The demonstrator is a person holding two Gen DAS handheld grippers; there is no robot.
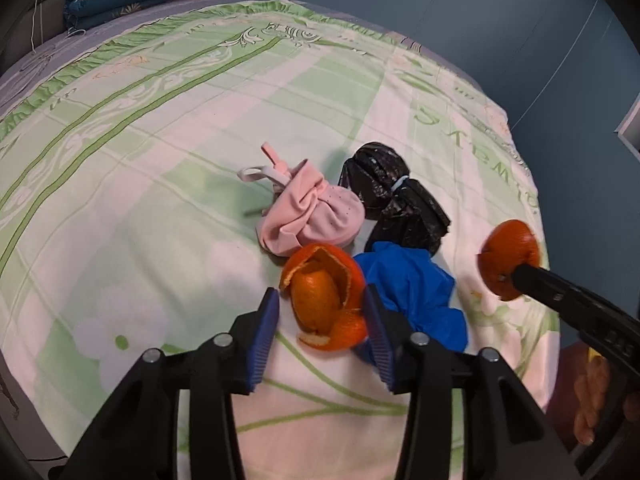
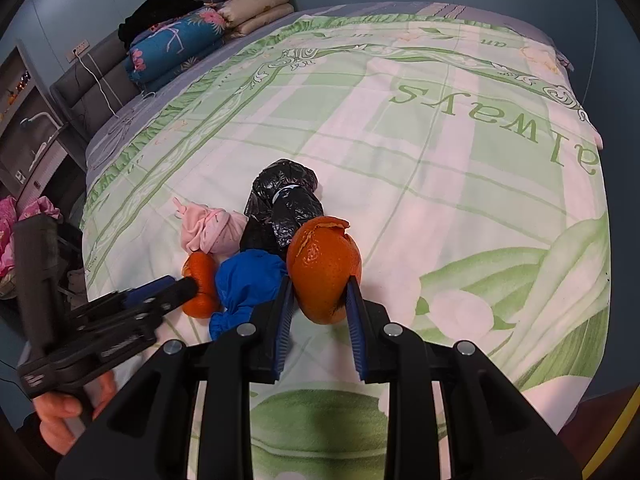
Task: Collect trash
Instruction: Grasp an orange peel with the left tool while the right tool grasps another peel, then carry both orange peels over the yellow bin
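The right hand-held gripper (image 1: 510,276) hides part of the orange peel half (image 1: 510,258) it meets in the left wrist view, so its jaw contact cannot be read there. The person's hand (image 1: 590,404) is cut off by the frame edge. In the right wrist view, the black plastic bag (image 2: 286,200) is partly hidden behind peel. Shelf items (image 2: 16,88) are too small to identify.

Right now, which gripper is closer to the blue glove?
Left. The left gripper straddles an orange peel with one finger touching the blue glove. The right gripper holds another peel just beside it.
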